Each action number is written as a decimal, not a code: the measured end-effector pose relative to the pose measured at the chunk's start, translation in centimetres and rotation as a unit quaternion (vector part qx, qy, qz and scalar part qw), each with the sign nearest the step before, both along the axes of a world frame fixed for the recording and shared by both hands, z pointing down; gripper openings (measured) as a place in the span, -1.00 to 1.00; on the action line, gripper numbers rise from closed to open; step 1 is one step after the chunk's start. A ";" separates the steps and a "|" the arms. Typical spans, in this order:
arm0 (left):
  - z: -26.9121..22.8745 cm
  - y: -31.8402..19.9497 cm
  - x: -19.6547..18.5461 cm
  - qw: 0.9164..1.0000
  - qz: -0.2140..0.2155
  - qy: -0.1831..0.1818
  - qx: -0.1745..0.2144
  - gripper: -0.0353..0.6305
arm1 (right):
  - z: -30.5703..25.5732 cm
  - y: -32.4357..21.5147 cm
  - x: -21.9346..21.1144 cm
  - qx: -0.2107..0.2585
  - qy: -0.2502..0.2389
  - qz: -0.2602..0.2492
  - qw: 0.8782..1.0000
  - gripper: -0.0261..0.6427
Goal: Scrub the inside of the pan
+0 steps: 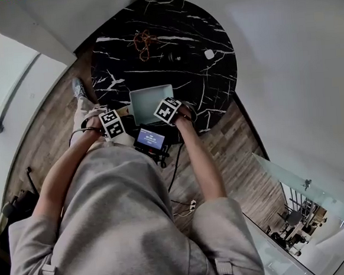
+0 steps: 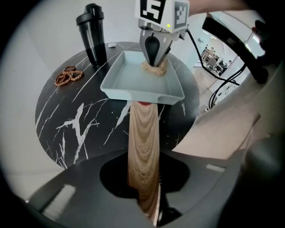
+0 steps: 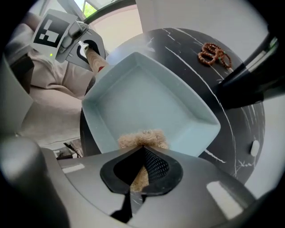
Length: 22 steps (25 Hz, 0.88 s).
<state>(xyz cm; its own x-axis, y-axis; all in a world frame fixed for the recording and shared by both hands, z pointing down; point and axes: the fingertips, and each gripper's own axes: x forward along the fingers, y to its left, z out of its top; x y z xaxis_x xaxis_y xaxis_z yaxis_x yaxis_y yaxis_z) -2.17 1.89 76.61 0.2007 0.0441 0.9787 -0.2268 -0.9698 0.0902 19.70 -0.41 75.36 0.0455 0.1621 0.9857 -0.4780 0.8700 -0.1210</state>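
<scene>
A light blue square pan rests on the near edge of a round black marble table. My left gripper is shut on the pan's wooden handle, which runs straight out from between its jaws. The right gripper is shut on a tan fibrous scrubber, which presses on the pan's inside near one wall. In the left gripper view the right gripper stands over the pan's far side with the scrubber under its tips. In the right gripper view the left gripper grips the handle at the top left.
A black shaker bottle stands at the table's far side, with a string of brown beads beside it and a small white object further along. A small screen sits by my lap. Cables hang off the table's right.
</scene>
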 end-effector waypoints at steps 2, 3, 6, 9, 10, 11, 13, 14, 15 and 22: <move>0.1 0.0 0.0 1.000 0.004 -0.003 0.001 -0.70 | 0.2 0.4 0.0 -0.020 0.003 0.004 1.000 -0.86; 0.1 -0.1 0.0 1.000 0.006 -0.003 0.002 -0.70 | 0.2 0.5 0.0 -0.030 0.003 0.006 1.000 -0.86; 0.1 -0.2 0.0 1.000 0.008 -0.005 0.004 -0.70 | 0.2 0.8 -0.3 -0.045 -0.011 0.017 0.999 -0.86; 0.1 -0.1 0.1 1.000 0.008 -0.004 0.004 -0.70 | 0.5 1.0 -0.9 -0.043 -0.038 0.043 0.997 -0.86; 0.1 -0.1 0.0 1.000 0.007 -0.004 0.004 -0.70 | 0.6 1.1 -1.3 -0.042 -0.049 0.051 0.997 -0.86; 0.1 -0.2 0.0 1.000 0.008 -0.004 0.003 -0.70 | 0.5 1.2 -2.0 -0.041 -0.063 0.057 0.996 -0.86; 0.1 -0.2 0.0 1.000 0.008 -0.005 0.003 -0.70 | 0.4 1.4 -4.2 -0.042 -0.095 0.064 0.993 -0.86; 0.1 -0.2 0.0 1.000 0.008 -0.005 0.003 -0.70 | 0.3 1.7 -5.7 -0.045 -0.113 0.065 0.990 -0.86; 0.1 -0.2 -0.1 1.000 0.008 -0.005 0.003 -0.70 | 0.3 2.0 -7.3 -0.051 -0.132 0.064 0.988 -0.86; 0.1 -0.2 -0.1 1.000 0.009 -0.006 0.004 -0.70 | 0.5 2.8 -11.3 -0.093 -0.152 0.036 0.983 -0.87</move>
<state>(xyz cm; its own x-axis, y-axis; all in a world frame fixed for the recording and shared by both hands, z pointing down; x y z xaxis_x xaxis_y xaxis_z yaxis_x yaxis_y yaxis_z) -2.29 1.68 76.68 0.1890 0.0398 0.9812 -0.2112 -0.9741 0.0802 8.45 2.42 75.87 -0.2643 0.3328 0.9052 -0.4549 0.7846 -0.4213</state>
